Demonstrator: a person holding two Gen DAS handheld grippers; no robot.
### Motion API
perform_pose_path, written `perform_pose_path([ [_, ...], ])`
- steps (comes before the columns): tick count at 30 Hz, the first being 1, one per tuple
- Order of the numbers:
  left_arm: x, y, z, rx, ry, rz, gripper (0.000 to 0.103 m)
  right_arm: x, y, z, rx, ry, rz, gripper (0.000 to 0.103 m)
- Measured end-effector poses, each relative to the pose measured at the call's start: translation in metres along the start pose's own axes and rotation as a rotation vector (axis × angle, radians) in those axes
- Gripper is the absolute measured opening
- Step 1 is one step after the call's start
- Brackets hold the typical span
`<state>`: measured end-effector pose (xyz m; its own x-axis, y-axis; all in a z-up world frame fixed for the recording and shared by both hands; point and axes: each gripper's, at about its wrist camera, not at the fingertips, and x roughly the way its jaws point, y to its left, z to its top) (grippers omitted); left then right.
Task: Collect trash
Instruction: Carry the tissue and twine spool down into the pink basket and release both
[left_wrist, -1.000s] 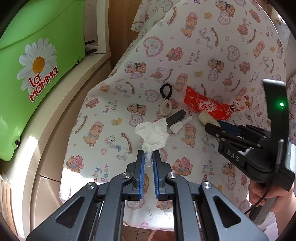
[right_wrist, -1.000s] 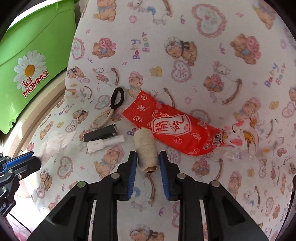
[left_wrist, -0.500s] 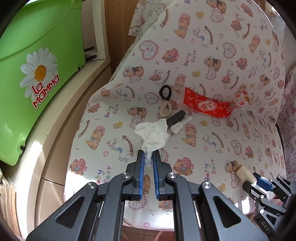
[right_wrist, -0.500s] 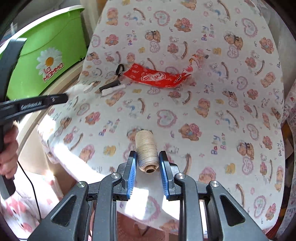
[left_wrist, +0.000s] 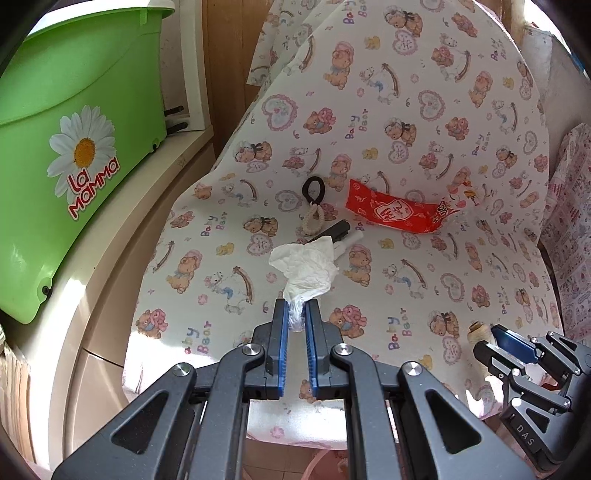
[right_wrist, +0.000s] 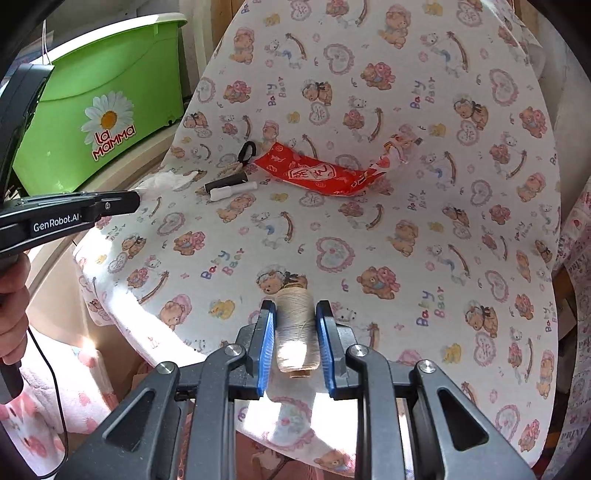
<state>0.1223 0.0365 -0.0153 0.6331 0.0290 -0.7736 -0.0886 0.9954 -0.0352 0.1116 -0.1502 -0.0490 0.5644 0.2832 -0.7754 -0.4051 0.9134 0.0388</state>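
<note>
While our left hand-held gripper (left_wrist: 295, 319) pinches the crumpled tissue (left_wrist: 304, 264) above the counter (left_wrist: 461, 122) and the right (right_wrist: 293, 334) clamps the thread spool (right_wrist: 295, 325), we should lift steadily, keeping both grips firm.

Surface: bear-print cloth (left_wrist: 424, 122) | far centre: red wrapper (left_wrist: 391, 212) | left of wrapper: black hair tie (left_wrist: 312, 188), bead loop (left_wrist: 314, 221), black and white clips (left_wrist: 341, 236)

The green bin (left_wrist: 74, 155) runs off the left edge. The crumpled tissue (left_wrist: 306, 266) covers part of the black clip (left_wrist: 332, 230). Wrapper (left_wrist: 395, 212) print is unreadable.
</note>
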Motion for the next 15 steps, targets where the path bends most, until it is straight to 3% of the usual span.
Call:
perform_pose_path([
  [8, -0.033, -0.005, -0.028, -0.058, -0.019, -0.044, 0.008, -0.050, -0.003, -0.006, 0.047, -0.069, 0.042, 0.024],
  [15, -0.059, -0.014, -0.069, -0.034, 0.008, -0.097, 0.008, -0.090, 0.004, -0.044, 0.104, -0.075, 0.095, 0.024],
])
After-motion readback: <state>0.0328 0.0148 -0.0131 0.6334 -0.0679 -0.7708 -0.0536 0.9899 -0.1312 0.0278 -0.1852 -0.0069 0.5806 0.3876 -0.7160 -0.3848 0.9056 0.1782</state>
